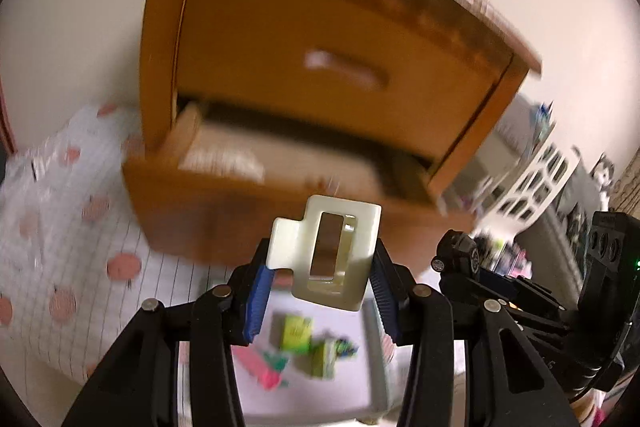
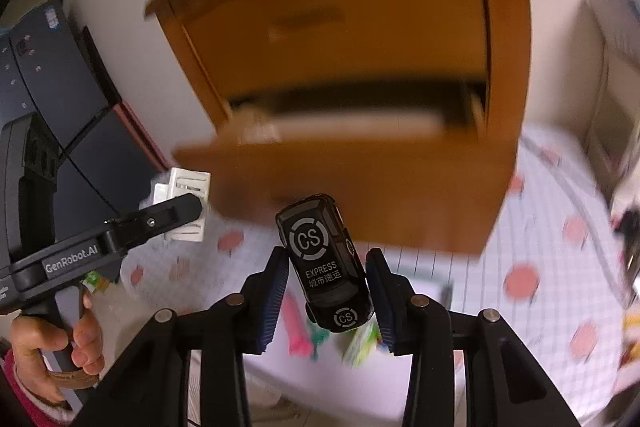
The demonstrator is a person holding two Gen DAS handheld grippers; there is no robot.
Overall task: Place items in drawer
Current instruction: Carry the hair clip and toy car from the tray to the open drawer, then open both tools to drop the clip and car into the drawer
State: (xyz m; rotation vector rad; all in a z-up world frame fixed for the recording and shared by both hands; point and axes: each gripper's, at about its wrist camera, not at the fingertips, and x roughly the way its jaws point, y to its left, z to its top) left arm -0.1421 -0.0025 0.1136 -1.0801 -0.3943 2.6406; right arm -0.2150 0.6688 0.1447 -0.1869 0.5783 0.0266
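Presently held, left gripper [image 1: 323,269]: closed on a cream clip [image 1: 326,251], blue pads pressing its two long sides, the slotted face turned to the camera. The clip stands proud of the fingertips, probably so it can be dropped clear once over the opening. The right wrist view shows the same clip from the side, clamped near its middle.

Right gripper [image 2: 327,291]: closed on a black toy car [image 2: 325,263], marked "CS EXPRESS". The pads bear on the car's flanks, roof toward the camera, nose pointing forward and up. A side grip suits it, since the wheels and roof give no flat purchase.

Hand [image 2: 56,343]: wrapped around the left gripper's handle, with a red sleeve at the wrist.

Drawer [image 1: 256,163]: the lower one of a wooden cabinet [image 1: 304,27], pulled out and open at the top, just ahead of both grippers. Something pale lies inside; blur hides what. Neither item is over the opening yet, so both still await placing.

Tray [image 1: 378,359]: below the grippers on the bench, holding blurred pink and green items, likely the remaining stock.

Bench [image 1: 60,227]: covered by a gridded cloth with pink dots, carrying both cabinet and tray.
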